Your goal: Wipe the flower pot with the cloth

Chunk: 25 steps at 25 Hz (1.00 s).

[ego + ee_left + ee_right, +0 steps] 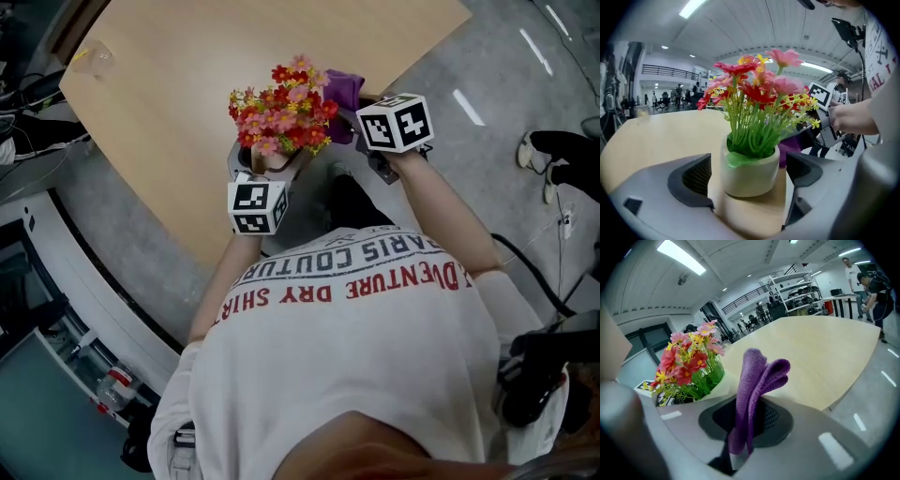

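Note:
A small white flower pot (750,171) with red, pink and yellow flowers (284,103) stands on the wooden table (187,112), close to its near edge. My left gripper (748,177) is open, one jaw on either side of the pot, with a small gap at each pad. In the head view the blooms hide most of the pot. My right gripper (745,423) is shut on a folded purple cloth (757,390) that sticks up between its jaws. The purple cloth (344,89) is just right of the flowers, near the pot's far side.
A clear plastic cup (94,58) stands at the table's far left corner. The table's curved edge (169,225) runs close to my body. Someone's shoes (553,155) are on the floor at right. People (862,282) and shelving stand far off.

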Motion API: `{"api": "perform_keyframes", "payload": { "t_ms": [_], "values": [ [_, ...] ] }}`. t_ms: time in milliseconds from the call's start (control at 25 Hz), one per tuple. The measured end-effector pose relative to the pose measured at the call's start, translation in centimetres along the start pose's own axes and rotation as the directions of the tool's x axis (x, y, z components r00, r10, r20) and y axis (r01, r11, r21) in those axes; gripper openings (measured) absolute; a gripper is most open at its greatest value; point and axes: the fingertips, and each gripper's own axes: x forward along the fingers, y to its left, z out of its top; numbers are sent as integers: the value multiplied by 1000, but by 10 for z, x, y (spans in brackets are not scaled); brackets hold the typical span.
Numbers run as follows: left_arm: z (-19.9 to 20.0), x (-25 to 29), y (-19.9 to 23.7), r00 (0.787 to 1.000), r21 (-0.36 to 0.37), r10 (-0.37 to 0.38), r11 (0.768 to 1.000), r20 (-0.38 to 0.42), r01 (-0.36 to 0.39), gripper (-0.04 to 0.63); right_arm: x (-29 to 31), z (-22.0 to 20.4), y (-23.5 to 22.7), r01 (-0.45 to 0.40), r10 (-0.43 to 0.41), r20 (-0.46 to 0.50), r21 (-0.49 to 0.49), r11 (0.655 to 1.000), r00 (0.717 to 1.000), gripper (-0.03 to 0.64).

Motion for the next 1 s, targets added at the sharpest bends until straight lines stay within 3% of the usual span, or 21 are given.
{"api": "perform_keyframes", "payload": {
  "t_ms": [280, 440, 520, 680, 1000],
  "values": [
    [2, 14, -4, 980, -26, 200, 980, 3, -199, 489, -10, 2, -8, 18, -18, 32, 22, 1000, 999, 57],
    [3, 14, 2, 969, -28, 249, 968, 2, -249, 489, -10, -1, -4, 15, -15, 31, 21, 1000, 999, 58],
    [2, 14, 4, 970, -25, 241, 970, 0, -241, 445, -10, -2, -3, 10, -11, 31, 25, 1000, 999, 57],
    [3, 18, 4, 982, 8, 187, 982, -7, -187, 443, -10, -2, -5, -5, 4, 28, 32, 999, 1000, 57],
    [1, 17, -1, 999, 109, -5, 994, -48, 10, 443, -11, -3, -6, -52, 51, 29, 52, 997, 998, 57]
  ]
}}
